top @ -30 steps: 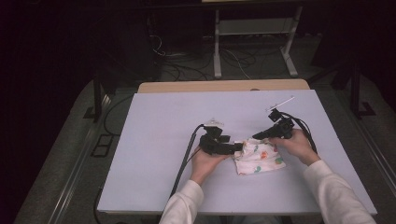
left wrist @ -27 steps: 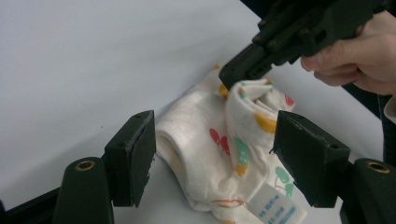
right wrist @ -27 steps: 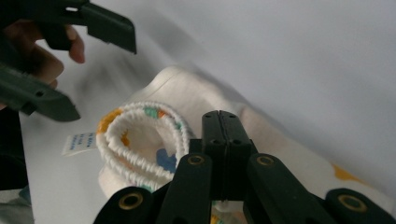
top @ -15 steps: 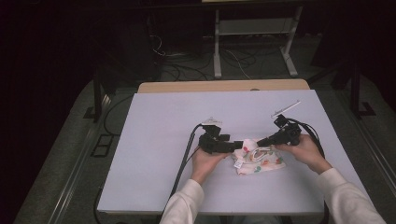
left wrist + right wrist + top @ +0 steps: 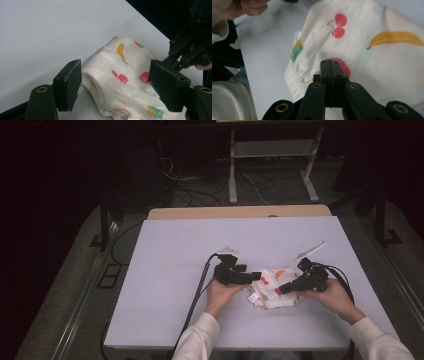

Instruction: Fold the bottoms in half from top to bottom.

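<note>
A: Start with the biggest thing. What carries it all?

B: A pale lilac surface (image 5: 165,270), wide and flat. The folded cloth (image 5: 272,287) lies on it toward the near edge, right of the middle, between the person's two hands.

A: What does the cloth look like?

B: White, soft, printed with fruit: cherries, a banana, a green piece. In the left gripper view the cloth (image 5: 125,75) is bunched in layers, its rounded fold facing the camera.

A: And the left claw?

B: The left claw (image 5: 254,277) sits at the cloth's left edge. In its own view the left claw (image 5: 117,87) stands apart, one jaw on each side of the fold. The jaws have just been opening a little; the cloth is between them, and the left jaw sits just beside the fold, not squeezing it.

A: The right one?

B: The right claw (image 5: 281,289) comes in from the right, low over the cloth. In its own view the right claw (image 5: 329,66) has its jaws pressed flat together, tip against the cloth (image 5: 372,50) by a red patch. Whether a pinch of fabric is caught there, I cannot tell.
</note>
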Available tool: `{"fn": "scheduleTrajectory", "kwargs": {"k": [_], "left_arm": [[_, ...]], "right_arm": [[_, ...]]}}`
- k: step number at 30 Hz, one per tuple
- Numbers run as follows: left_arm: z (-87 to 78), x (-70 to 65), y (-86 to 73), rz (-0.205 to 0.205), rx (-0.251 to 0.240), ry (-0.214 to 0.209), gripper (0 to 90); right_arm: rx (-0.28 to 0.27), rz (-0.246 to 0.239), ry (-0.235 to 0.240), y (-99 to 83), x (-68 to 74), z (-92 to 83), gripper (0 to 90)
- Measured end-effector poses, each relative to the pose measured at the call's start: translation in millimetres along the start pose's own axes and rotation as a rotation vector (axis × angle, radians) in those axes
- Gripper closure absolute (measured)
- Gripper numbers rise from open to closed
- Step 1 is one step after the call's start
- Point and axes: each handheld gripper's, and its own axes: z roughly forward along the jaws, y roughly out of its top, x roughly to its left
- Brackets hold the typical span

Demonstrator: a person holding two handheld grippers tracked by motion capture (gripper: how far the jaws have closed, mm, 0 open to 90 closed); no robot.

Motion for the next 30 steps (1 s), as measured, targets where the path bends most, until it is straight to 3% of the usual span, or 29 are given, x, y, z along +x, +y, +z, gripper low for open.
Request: {"fn": "scheduleTrajectory", "kwargs": {"k": [9,15,21,30], "left_arm": [[3.0,0.7,-0.9,-0.003,0.005,-0.016,22.9],[2.2,1.2,-0.2,0.013,-0.012,-0.045,17.6],[1.7,-0.1,-0.4,0.055,-0.008,-0.053,11.3],[2.7,-4.3,3.1,0.115,0.028,-0.051,3.5]], "right_arm": [[-0.017,-0.003,-0.009,-12.2,0.8,6.6,88.4],[-0.073,-0.022,-0.059,-12.3,2.4,-0.5,70.7],[-0.109,-0.028,-0.078,-9.9,-0.1,-9.3,49.9],[-0.158,-0.051,-0.121,-3.9,0.5,-19.0,20.7]]}}
